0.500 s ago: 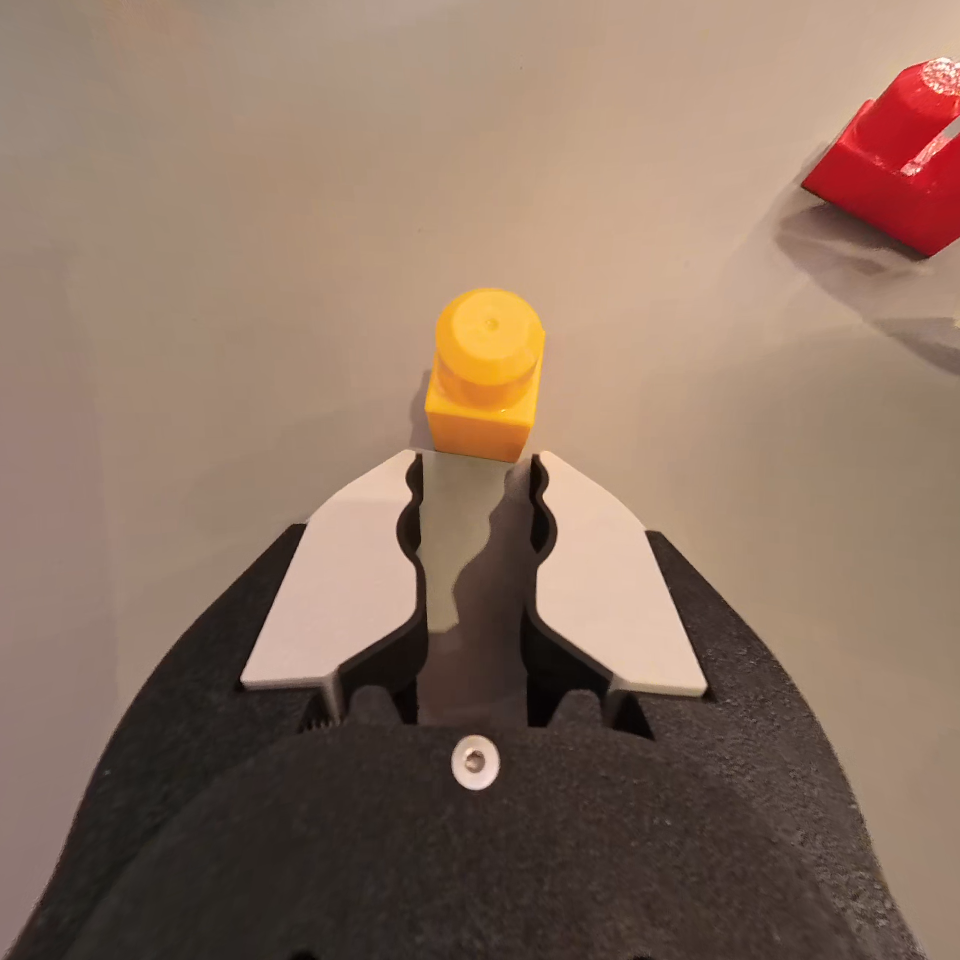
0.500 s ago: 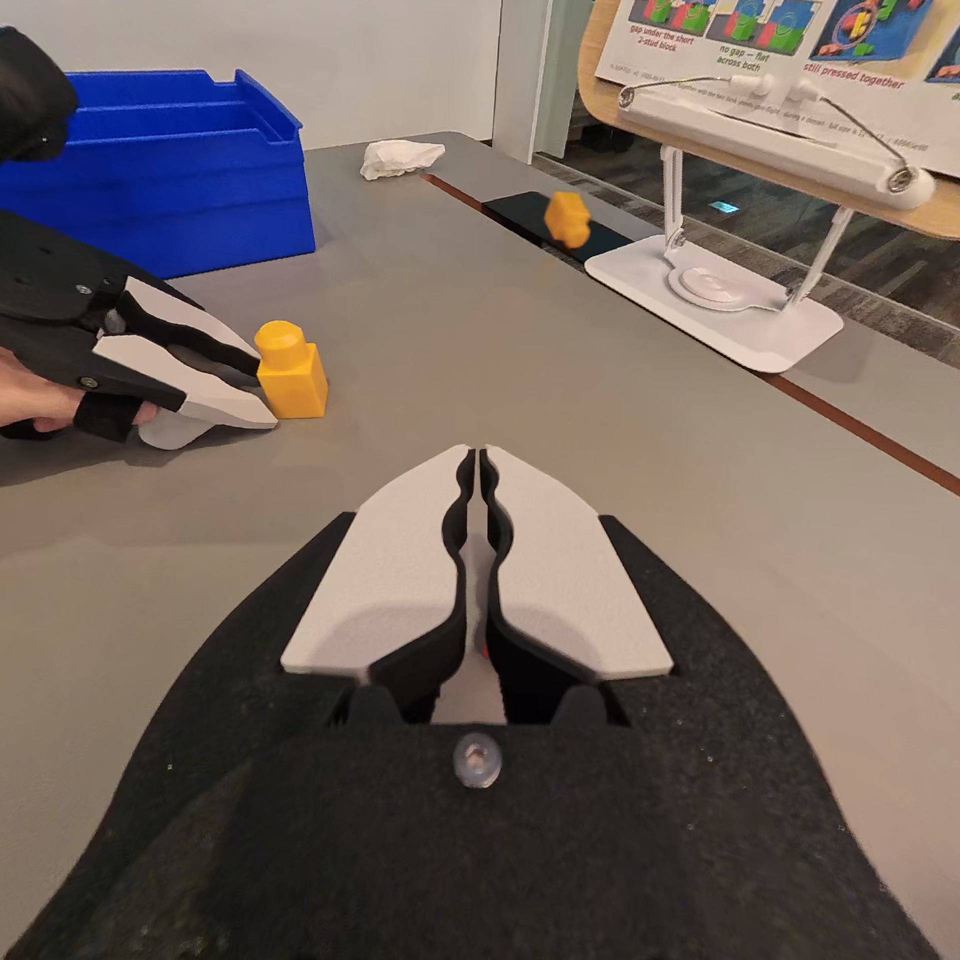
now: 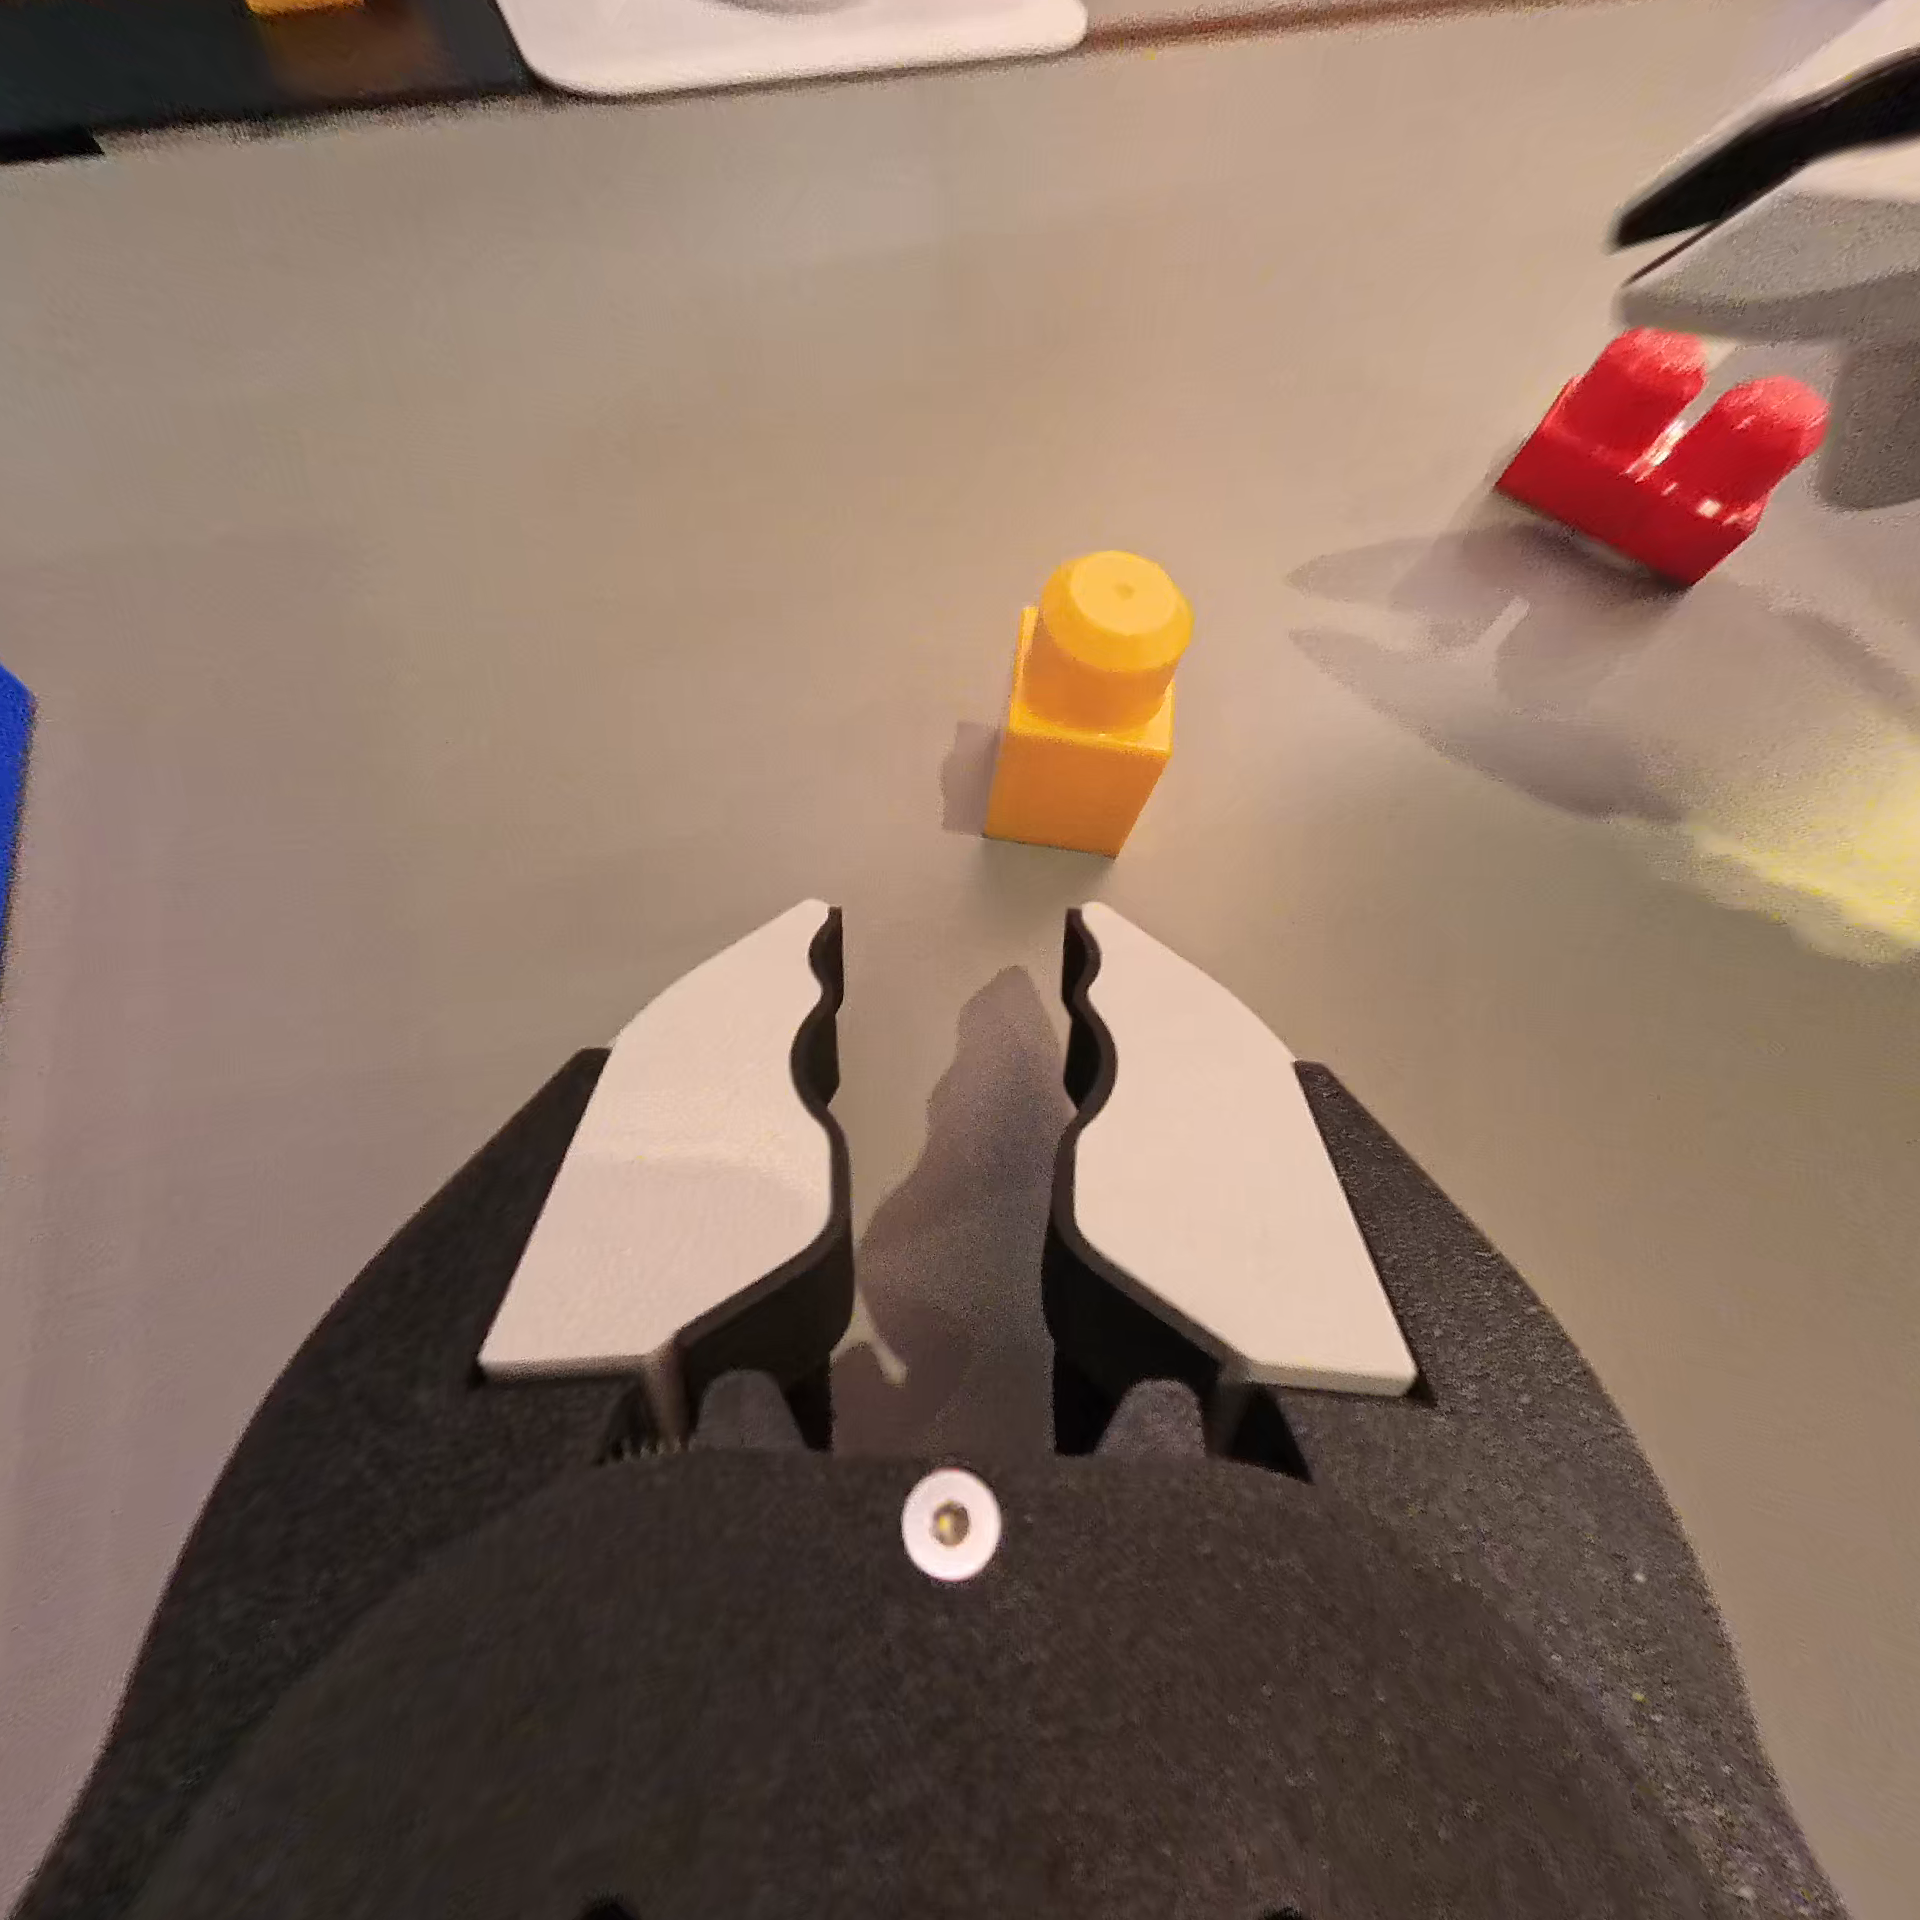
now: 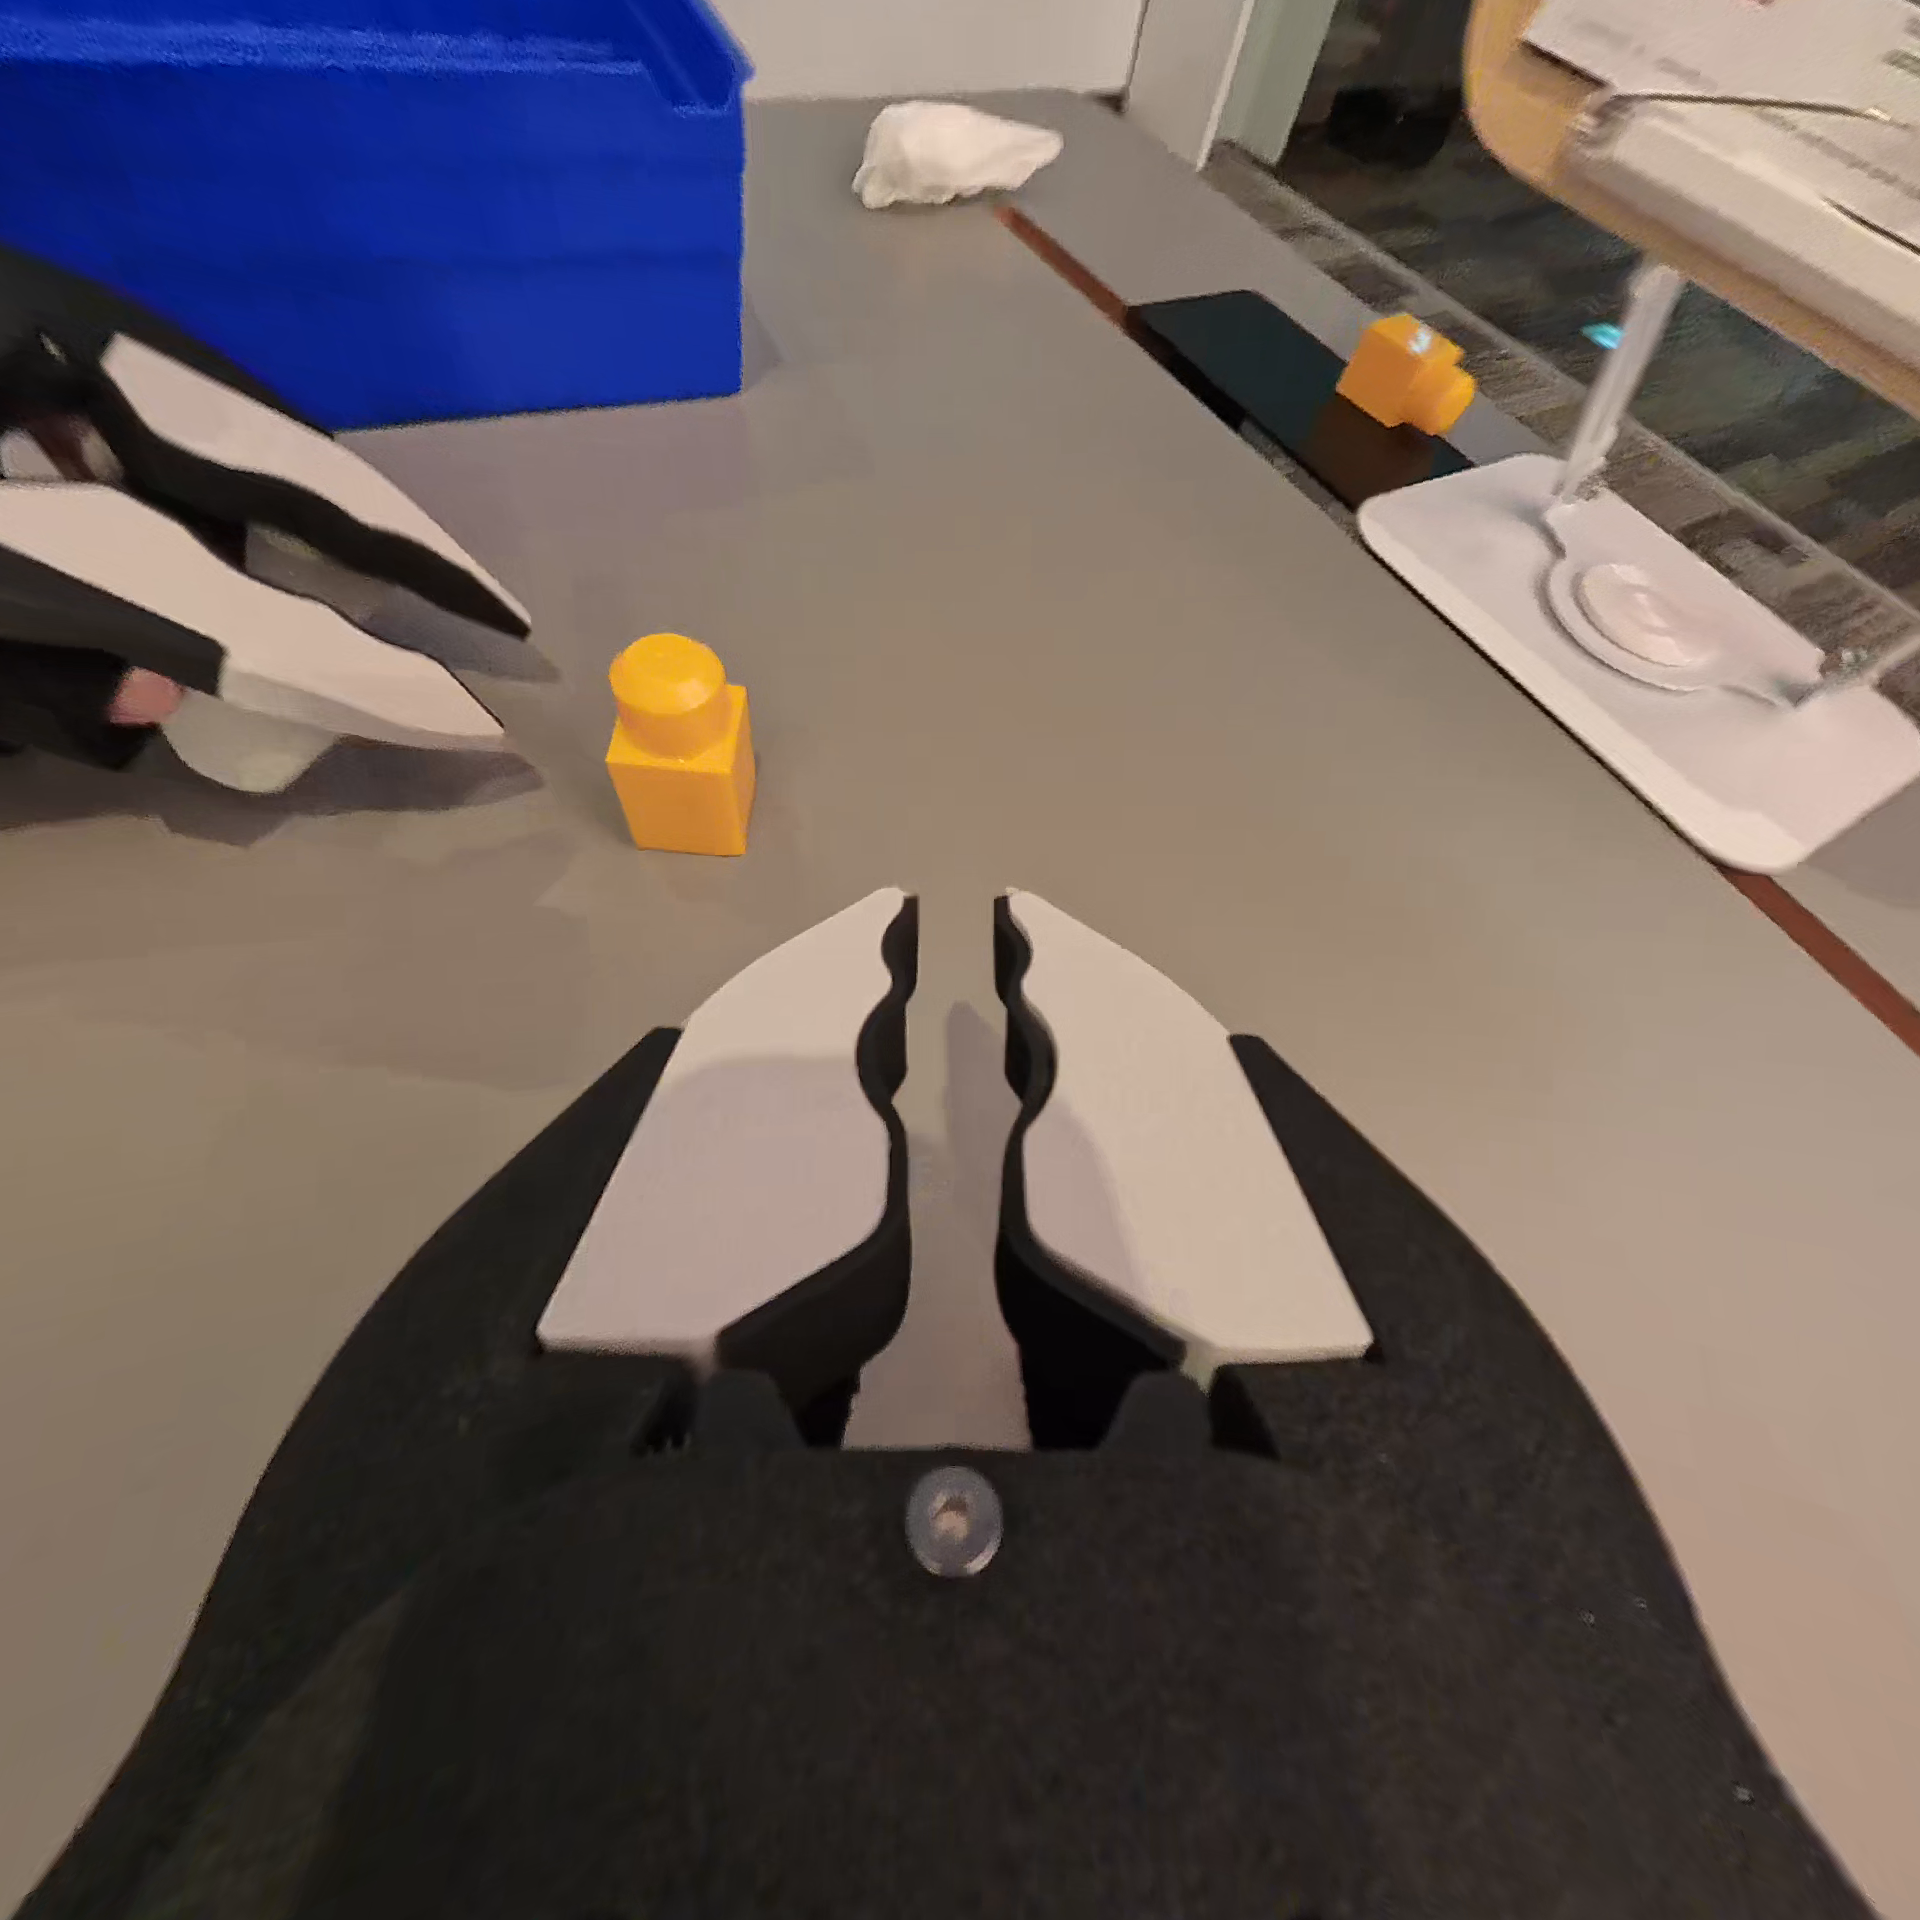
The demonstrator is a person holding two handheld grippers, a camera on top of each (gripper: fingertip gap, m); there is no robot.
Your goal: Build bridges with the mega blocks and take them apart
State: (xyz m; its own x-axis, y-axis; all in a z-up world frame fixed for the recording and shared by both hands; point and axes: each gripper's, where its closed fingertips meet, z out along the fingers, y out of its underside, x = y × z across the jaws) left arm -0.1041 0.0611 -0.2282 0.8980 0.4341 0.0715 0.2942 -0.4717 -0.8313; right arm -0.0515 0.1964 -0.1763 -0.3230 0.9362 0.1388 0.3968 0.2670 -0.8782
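Both claws empty, orange block standing loose ahead

Left claw (image 3: 951,914) gapes wide at lower centre; the orange block (image 3: 1086,717) stands upright just beyond its tips, slightly right, untouched. Right claw (image 4: 954,899) is narrowly parted, the block up-left of it. Red block (image 3: 1662,468) lies upper right, farther off.

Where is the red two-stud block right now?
Only the left wrist view shows it: the red block lies tipped on the grey table at upper right, beyond the upright yellow block, just beneath the right gripper's fingers.
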